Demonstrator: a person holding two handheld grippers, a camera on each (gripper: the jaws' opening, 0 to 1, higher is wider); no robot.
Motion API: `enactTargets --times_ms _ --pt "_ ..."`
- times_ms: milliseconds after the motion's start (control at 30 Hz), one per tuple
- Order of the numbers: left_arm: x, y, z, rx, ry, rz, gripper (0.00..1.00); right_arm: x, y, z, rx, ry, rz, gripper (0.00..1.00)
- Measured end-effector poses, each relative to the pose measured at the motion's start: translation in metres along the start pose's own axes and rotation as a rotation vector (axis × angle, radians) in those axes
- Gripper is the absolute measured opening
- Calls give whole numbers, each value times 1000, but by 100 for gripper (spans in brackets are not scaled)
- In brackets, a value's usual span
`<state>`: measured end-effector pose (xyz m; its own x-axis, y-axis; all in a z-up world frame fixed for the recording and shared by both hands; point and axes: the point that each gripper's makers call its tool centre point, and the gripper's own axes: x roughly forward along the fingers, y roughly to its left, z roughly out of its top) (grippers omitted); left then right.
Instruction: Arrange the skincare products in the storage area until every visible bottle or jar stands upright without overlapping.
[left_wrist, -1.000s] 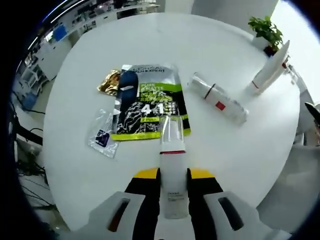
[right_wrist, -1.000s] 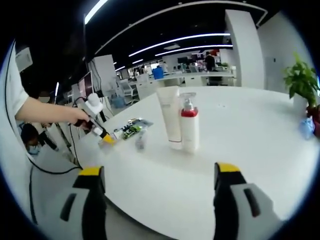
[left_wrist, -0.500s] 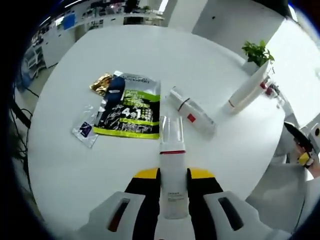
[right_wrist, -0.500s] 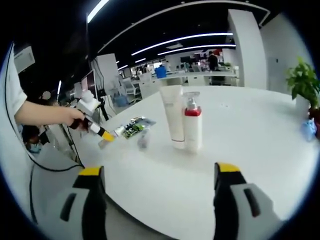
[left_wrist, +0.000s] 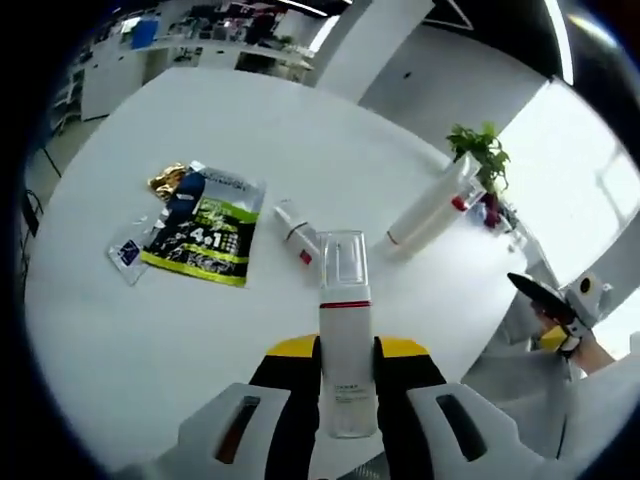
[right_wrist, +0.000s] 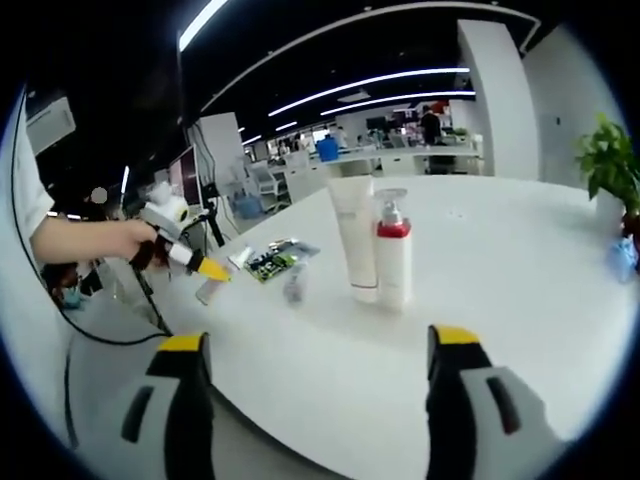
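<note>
My left gripper (left_wrist: 347, 352) is shut on a white bottle (left_wrist: 346, 340) with a red band and a clear cap, held above the near side of the round white table (left_wrist: 200, 340). A second white bottle (left_wrist: 297, 232) lies on its side in the middle. A white tube (left_wrist: 428, 206) and a red-collared pump bottle (left_wrist: 461, 200) stand upright together at the far right. In the right gripper view the tube (right_wrist: 355, 238) and pump bottle (right_wrist: 393, 256) stand ahead of my right gripper (right_wrist: 320, 395), which is open with nothing in it. The left gripper (right_wrist: 185, 258) enters there from the left.
A green and black sachet pack (left_wrist: 205, 228), a gold sachet (left_wrist: 165, 182) and a small clear sachet (left_wrist: 128, 252) lie flat on the table's left. A potted plant (left_wrist: 478, 150) stands past the tube. My right gripper (left_wrist: 555, 300) hovers beyond the table's right edge.
My left gripper has pulled up and back with the bottle, so its view takes in more of the table. The right gripper view has barely shifted; nothing on the table moved.
</note>
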<state>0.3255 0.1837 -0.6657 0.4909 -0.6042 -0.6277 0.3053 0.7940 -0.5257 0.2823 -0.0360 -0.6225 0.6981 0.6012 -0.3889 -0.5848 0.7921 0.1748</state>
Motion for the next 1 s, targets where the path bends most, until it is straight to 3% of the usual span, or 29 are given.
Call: enactTargets --times_ms 300,633,900,1000 --pt "-6 -30 0 14 -40 -87 17 0 7 2 4 -9 29 88" --pt "-10 -77 -9 101 -84 -252 17 0 13 3 -1 -11 57 88" --pt "-16 -112 -19 117 -124 -395 17 -1 27 8 27 -37 141 86" --pt "-19 -124 -21 97 -145 -448 17 -3 38 13 74 -53 213 85"
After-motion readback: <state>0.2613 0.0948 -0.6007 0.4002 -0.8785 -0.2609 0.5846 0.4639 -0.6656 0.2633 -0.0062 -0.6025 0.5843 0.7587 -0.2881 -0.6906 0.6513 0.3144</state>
